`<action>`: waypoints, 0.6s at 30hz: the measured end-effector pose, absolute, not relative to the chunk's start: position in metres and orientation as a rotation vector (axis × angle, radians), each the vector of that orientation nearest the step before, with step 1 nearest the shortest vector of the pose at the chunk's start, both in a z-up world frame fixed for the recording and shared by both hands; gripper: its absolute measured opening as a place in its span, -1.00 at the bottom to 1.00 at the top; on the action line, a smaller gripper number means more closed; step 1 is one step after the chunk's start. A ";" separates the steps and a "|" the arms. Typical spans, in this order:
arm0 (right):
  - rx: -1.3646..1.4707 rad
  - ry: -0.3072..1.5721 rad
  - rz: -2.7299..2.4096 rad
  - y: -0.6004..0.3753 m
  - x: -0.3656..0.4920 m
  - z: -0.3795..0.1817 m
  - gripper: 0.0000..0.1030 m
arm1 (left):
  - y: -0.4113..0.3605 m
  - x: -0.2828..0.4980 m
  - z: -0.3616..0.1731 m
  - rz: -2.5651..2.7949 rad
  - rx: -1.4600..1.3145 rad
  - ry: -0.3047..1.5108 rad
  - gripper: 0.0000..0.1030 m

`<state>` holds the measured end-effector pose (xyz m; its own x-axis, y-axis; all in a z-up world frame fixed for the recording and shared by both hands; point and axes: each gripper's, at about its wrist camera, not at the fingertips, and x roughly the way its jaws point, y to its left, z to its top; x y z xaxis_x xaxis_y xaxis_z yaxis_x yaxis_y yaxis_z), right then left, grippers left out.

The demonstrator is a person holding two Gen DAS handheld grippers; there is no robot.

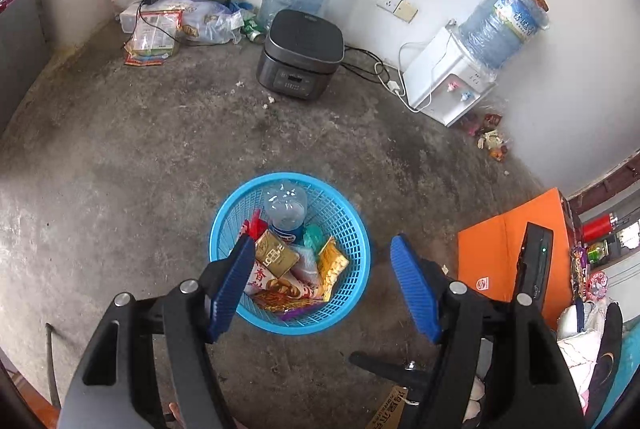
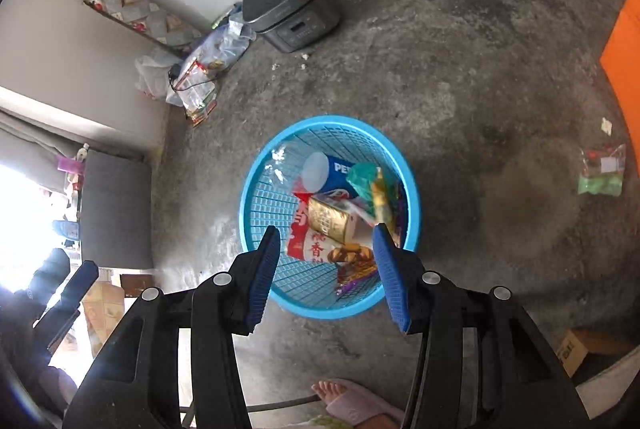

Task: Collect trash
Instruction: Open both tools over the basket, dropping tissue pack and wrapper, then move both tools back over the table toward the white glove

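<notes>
1. My left tongs (image 1: 322, 283) stand wide over the near side of the blue basket (image 1: 352, 229), with nothing between the blue pads.
2. My right tongs (image 2: 325, 271) are parted too, narrower than the left, also empty, above the basket's near rim (image 2: 256, 165).
3. The basket stands upright on the bare concrete floor (image 1: 120, 169). Inside it I see a clear plastic bottle (image 1: 285, 207) with a blue label, a gold packet (image 1: 276, 255), a yellow snack wrapper (image 1: 332, 263), a red-and-white bag (image 2: 310, 243) with printed characters, and a purple wrapper (image 2: 354, 277) at the near edge.
4. One green-and-clear wrapper (image 2: 602, 169) lies on the floor well to the right of the basket, apart from it.
5. More small wrappers (image 1: 490, 133) sit by the wall, just beside the white water dispenser (image 1: 444, 85).
6. A dark cooker (image 1: 300, 55) stands further back, with a heap of bags (image 1: 188, 17) in the corner.
7. A foot in a pink slipper (image 2: 352, 401) shows at the bottom of the right view.
</notes>
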<state>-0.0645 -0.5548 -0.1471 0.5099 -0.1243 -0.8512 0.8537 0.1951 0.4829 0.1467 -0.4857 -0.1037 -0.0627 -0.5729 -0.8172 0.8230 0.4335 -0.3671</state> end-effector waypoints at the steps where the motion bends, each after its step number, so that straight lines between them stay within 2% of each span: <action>1: 1.146 0.761 -0.785 -0.552 -0.062 -0.140 -0.08 | -0.481 0.148 -0.096 -1.170 0.265 1.138 0.33; 3: 1.055 0.732 -0.763 -0.545 -0.052 -0.120 0.00 | -0.466 0.150 -0.075 -1.176 0.245 1.088 0.33; 8: 0.840 0.647 -0.618 -0.508 -0.020 -0.075 0.36 | -0.388 0.161 -0.007 -1.183 0.185 0.969 0.33; 14: 0.752 0.625 -0.258 -0.440 0.024 -0.032 0.38 | -0.226 0.175 0.058 -1.002 0.204 0.853 0.33; 18: 0.687 0.694 -0.028 -0.377 0.057 -0.015 0.38 | -0.104 0.176 0.070 -0.783 0.136 0.823 0.33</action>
<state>0.0567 -0.3772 -0.0151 0.7776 0.1963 -0.5973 0.2436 0.7818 0.5740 0.1757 -0.1040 0.0702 0.4223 -0.5730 -0.7024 0.6733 0.7171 -0.1802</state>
